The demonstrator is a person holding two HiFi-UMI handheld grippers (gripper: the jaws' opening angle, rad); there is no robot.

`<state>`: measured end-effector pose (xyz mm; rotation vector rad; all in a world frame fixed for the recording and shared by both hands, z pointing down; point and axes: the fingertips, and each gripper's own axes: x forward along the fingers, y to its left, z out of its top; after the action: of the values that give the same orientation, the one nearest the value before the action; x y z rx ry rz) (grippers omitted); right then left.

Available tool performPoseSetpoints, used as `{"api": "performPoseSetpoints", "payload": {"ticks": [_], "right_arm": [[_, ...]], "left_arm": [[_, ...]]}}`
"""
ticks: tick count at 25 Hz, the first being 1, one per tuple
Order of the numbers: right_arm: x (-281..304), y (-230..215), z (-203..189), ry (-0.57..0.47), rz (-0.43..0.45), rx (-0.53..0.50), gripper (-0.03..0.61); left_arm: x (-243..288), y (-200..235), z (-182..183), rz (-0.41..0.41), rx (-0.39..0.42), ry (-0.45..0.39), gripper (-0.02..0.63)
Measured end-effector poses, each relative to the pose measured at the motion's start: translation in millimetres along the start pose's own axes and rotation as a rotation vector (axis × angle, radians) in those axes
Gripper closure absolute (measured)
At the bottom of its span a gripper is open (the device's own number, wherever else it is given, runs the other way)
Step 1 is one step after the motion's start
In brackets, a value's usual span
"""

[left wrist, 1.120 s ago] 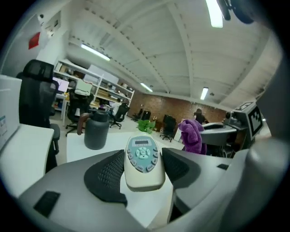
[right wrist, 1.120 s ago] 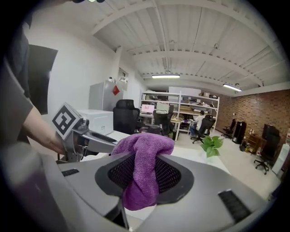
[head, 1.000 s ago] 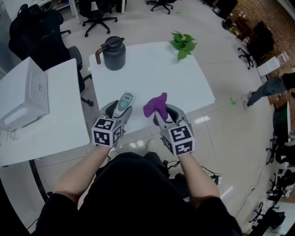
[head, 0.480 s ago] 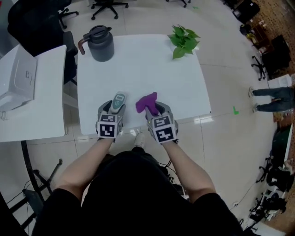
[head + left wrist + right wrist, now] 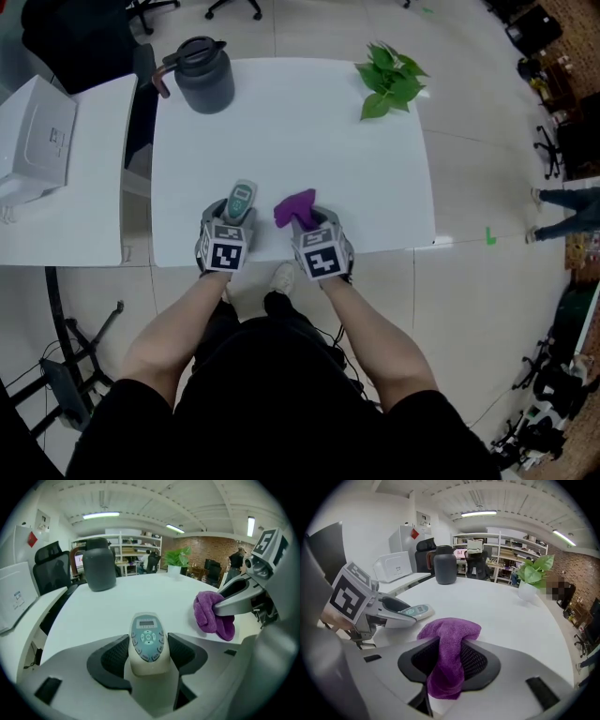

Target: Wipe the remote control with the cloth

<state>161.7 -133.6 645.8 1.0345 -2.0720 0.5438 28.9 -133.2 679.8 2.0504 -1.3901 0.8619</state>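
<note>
Lower centre: left gripper [image 5: 234, 217] clamps remote [image 5: 147, 640]. Right gripper [image 5: 307, 221] pinches cloth [image 5: 449, 633], jaws just easing apart. Cloth may slip out; hard rubbing may twist remote loose.

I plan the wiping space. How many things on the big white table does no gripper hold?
2: dark jug at the far left corner, potted plant at the far right corner. None seems hidden.

No words or numbers can be read here; the remote control [image 5: 147, 641] has a little screen and buttons, but the print is too tiny; the blue label on the white box [image 5: 14, 599] is blurry; so is the red sign [image 5: 31, 539]; the marker cubes [image 5: 225, 255] show only black and white squares.
</note>
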Motion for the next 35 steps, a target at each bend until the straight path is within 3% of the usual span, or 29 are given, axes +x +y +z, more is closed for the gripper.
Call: {"api": "performPoseSetpoints", "payload": {"ticks": [10,15,22,24,28,35], "right_arm": [[15,-3,-4,0.052,0.006,0.004,0.417],[24,-3,-13,0.115,-0.014,-0.027,0.366],[-41,7,24,-0.063,-0.078,-0.034,0.356],[-66,20,40,-0.129,-0.093,-0.022,0.367],[-107,45,70,-0.251,-0.146,0.028,0.470],[-156,100,103,-0.390,-0.216,0.064,0.551]], "left_arm": [[-8,-7,-4,-0.045,-0.002,0.020,0.318],[-31,-2,1,-0.049,0.006,-0.018,0.318],[-100,7,28,-0.150,0.004,-0.162,0.318],[-124,9,41,-0.190,0.047,-0.223,0.322],[-173,2,67,-0.279,0.183,-0.325,0.395],[-235,-8,87,-0.404,0.395,-0.462,0.590]]}}
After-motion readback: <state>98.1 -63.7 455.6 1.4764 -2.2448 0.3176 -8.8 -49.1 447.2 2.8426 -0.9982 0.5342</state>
